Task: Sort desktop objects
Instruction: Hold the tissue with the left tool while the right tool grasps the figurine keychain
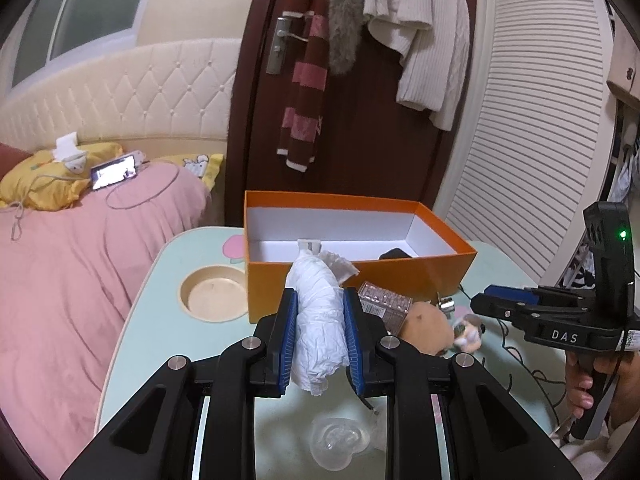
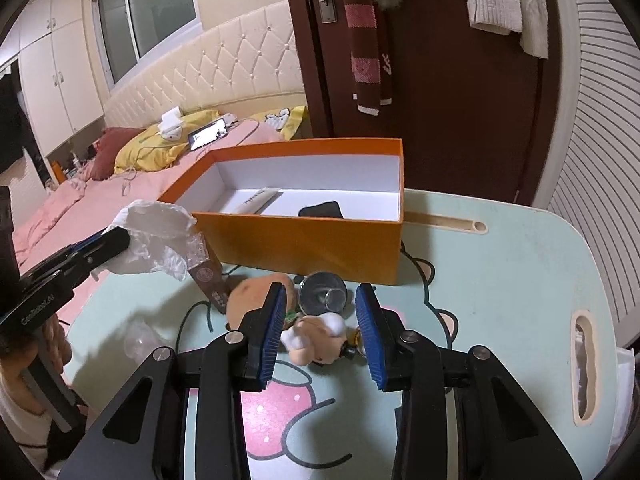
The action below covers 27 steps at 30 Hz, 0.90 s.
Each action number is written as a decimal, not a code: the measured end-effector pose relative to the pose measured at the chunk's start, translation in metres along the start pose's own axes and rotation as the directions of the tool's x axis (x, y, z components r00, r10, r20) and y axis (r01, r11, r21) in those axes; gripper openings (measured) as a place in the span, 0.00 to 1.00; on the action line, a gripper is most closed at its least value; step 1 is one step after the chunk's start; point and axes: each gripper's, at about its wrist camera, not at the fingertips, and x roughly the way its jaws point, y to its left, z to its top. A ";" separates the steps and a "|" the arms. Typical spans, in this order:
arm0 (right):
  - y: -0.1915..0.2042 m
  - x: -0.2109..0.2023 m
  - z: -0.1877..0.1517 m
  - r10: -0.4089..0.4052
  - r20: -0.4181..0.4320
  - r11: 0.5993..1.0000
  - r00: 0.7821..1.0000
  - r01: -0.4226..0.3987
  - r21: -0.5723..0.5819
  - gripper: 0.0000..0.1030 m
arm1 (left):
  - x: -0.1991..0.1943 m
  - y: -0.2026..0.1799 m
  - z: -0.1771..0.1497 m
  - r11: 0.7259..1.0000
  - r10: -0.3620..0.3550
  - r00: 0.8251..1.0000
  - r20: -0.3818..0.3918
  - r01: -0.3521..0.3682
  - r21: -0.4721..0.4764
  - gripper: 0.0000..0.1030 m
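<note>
The table (image 2: 500,264) has a smooth top that shines a little, with cartoon pictures printed on it. The orange box (image 2: 320,248) near its far edge looks like stiff matt card, white inside. The white bundle (image 1: 320,320) is crinkly, like thin plastic or paper; it is hard to tell which. The fingers (image 1: 289,340) pressing its sides have blue ribbed pads and matt black plastic arms with shiny metal pins. Near the middle of the table lie a soft, fuzzy plush toy (image 2: 316,338), a shiny metal cup (image 2: 324,294) and a clear, glossy plastic piece (image 1: 340,442).
</note>
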 end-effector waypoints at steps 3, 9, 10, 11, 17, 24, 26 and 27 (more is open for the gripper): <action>-0.005 0.004 -0.004 -0.002 -0.025 1.000 1.000 0.003 0.023 0.37 | 0.000 0.000 -0.001 1.000 -0.001 1.000 -0.002 0.001 -0.005 0.20; -0.012 0.011 -0.011 -0.030 -0.054 0.998 0.998 0.033 0.053 0.55 | 0.002 -0.001 -0.003 1.000 -0.005 1.000 -0.012 0.005 -0.006 0.20; -0.012 0.012 -0.012 -0.034 -0.051 0.998 0.998 0.037 0.056 0.64 | 0.003 -0.001 -0.004 1.000 -0.006 1.000 -0.015 0.006 -0.007 0.20; -0.012 0.012 -0.012 -0.038 -0.046 0.997 0.998 0.041 0.059 0.67 | 0.003 -0.001 -0.004 1.000 -0.006 1.000 -0.016 0.006 -0.008 0.20; -0.009 0.016 -0.014 -0.008 -0.063 0.999 0.998 0.011 0.050 0.68 | 0.004 -0.001 -0.005 1.000 -0.010 1.000 -0.024 0.009 -0.015 0.20; -0.002 0.029 -0.021 0.025 -0.103 0.999 0.994 -0.023 0.024 0.60 | 0.002 -0.002 -0.006 1.000 -0.014 1.000 -0.025 0.014 -0.013 0.20; 0.000 0.028 -0.021 0.031 -0.104 0.999 0.994 -0.030 0.011 0.43 | 0.002 -0.002 -0.006 1.000 -0.014 1.000 -0.026 0.014 -0.012 0.20; 0.001 0.028 -0.022 0.032 -0.106 0.999 0.994 -0.032 0.005 0.37 | 0.002 -0.002 -0.006 1.000 -0.014 1.000 -0.025 0.014 -0.012 0.20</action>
